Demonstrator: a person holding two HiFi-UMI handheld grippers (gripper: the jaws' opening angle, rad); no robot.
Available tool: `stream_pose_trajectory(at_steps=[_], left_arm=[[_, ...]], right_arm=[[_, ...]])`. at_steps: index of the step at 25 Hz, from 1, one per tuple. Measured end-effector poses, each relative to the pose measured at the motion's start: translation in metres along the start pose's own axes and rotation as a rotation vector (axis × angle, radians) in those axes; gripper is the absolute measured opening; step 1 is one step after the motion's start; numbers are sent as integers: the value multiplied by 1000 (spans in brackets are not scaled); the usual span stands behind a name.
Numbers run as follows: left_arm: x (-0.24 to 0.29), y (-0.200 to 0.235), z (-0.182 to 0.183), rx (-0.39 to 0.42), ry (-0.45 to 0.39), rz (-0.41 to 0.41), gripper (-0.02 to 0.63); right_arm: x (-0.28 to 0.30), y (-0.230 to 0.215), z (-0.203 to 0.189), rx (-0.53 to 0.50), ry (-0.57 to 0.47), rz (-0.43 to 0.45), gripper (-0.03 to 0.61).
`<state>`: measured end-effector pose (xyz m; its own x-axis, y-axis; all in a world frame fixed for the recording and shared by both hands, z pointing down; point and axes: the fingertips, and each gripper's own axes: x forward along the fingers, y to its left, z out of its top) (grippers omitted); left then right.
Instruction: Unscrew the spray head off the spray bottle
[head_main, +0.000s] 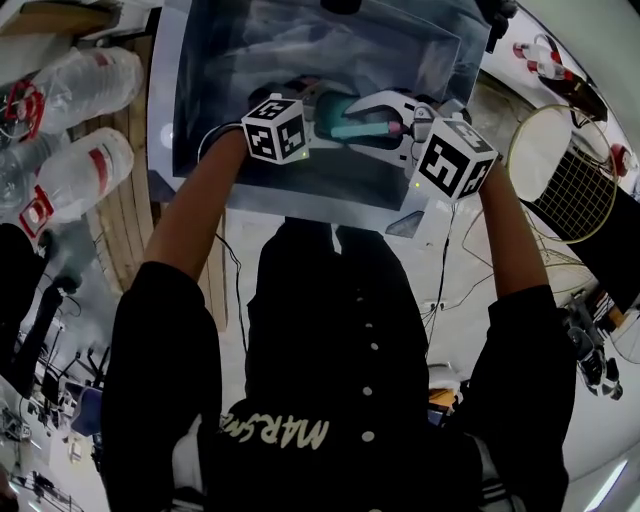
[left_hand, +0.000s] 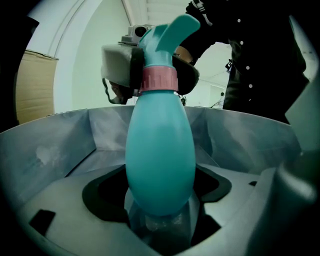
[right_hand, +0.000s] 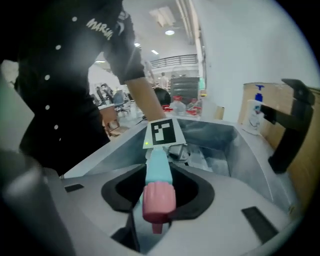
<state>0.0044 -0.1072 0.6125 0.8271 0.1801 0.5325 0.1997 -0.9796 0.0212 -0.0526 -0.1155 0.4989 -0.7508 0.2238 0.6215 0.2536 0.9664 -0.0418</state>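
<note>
Grey tub (head_main: 168, 100) sits beside wooden planks (head_main: 122, 212); left hand-held gripper (head_main: 320, 118) clamps the teal bottle (left_hand: 160, 150), right hand-held gripper (head_main: 397, 127) its pink collar (right_hand: 159, 200).

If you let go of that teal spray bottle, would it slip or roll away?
Probably a little: the spray bottle has a smooth, round, egg-shaped body, so it may slip and roll. Its sticking-out spray head would likely stop it quickly. It looks plastic, so probably not breakable.
</note>
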Motion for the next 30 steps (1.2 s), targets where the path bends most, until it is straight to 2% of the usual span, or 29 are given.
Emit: stream_pose_trajectory(at_steps=[2, 4, 8, 11, 16, 19, 21, 24, 27, 30], left_arm=[[1, -2, 1, 7, 4, -8, 390], [2, -2, 1, 3, 4, -10, 390], [2, -1, 2, 3, 5, -7, 390], [2, -2, 1, -1, 3, -2, 390], [1, -2, 1, -9, 4, 7, 390], [2, -2, 2, -11, 2, 7, 390], [2, -2, 2, -15, -2, 10, 390], [1, -2, 2, -14, 0, 17, 390], [2, -1, 2, -14, 3, 19, 390], [3, 0, 2, -18, 1, 23, 390]], right_arm=[[0, 5, 0, -78, 4, 57, 160], [-1, 6, 0, -100, 0, 81, 160], [-3, 2, 1, 6, -31, 71, 169], [-9, -4, 1, 111, -61, 27, 274], [-53, -20, -9, 254, -81, -195, 321], [-82, -11, -14, 322, -79, -370, 314], [-82, 3, -11, 394, -82, -469, 293], [-60, 26, -7, 563, -70, -541, 285], [-38, 31, -5, 729, -97, -583, 282], [-30, 21, -3, 789, -98, -682, 277]])
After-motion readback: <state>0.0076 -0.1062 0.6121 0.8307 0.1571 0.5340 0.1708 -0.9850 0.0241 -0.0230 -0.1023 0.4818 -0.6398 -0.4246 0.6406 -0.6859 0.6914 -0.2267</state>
